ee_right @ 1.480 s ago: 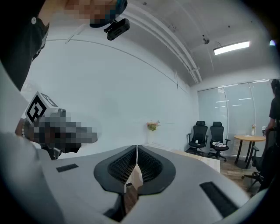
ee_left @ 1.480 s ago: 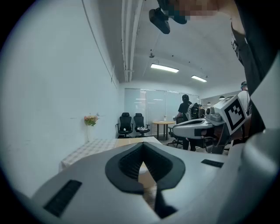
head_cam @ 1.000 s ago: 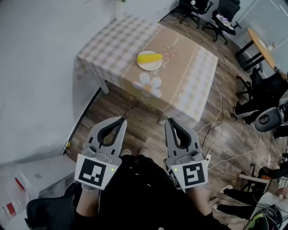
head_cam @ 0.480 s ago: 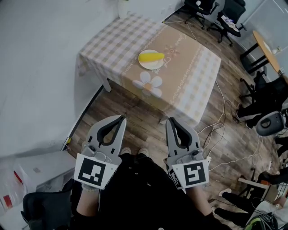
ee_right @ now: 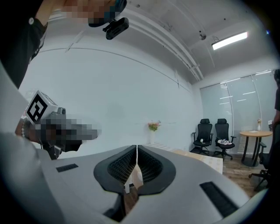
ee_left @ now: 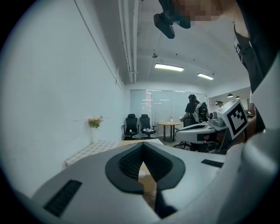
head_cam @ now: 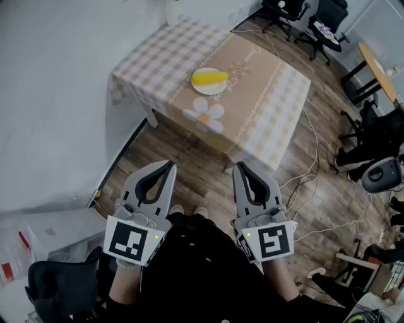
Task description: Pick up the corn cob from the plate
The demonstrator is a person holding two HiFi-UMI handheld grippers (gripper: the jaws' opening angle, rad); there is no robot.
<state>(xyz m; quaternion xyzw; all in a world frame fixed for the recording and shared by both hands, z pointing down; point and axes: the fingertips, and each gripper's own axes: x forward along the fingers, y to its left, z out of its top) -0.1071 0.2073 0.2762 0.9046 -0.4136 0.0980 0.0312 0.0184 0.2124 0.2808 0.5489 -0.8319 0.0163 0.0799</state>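
A yellow corn cob [head_cam: 209, 77] lies on a small white plate [head_cam: 209, 89] in the middle of a table with a checked beige cloth [head_cam: 265, 113], far ahead in the head view. My left gripper [head_cam: 168, 166] and right gripper [head_cam: 238, 168] are held side by side over the wooden floor, well short of the table, both shut with nothing between the jaws. In the left gripper view the left gripper's tips [ee_left: 141, 145] meet, and the table shows only as a sliver beyond them. The right gripper's tips [ee_right: 136, 148] also meet.
A white wall runs along the left. Cables [head_cam: 309, 183] trail over the floor right of the table. Black office chairs [head_cam: 328, 19] and a round wooden table [head_cam: 375, 69] stand at the back right. A vase of flowers [ee_right: 153, 127] stands on the table's far corner.
The table with the plate has shifted slightly in the head view as I moved a little forward. Both grippers stay shut and side by side.
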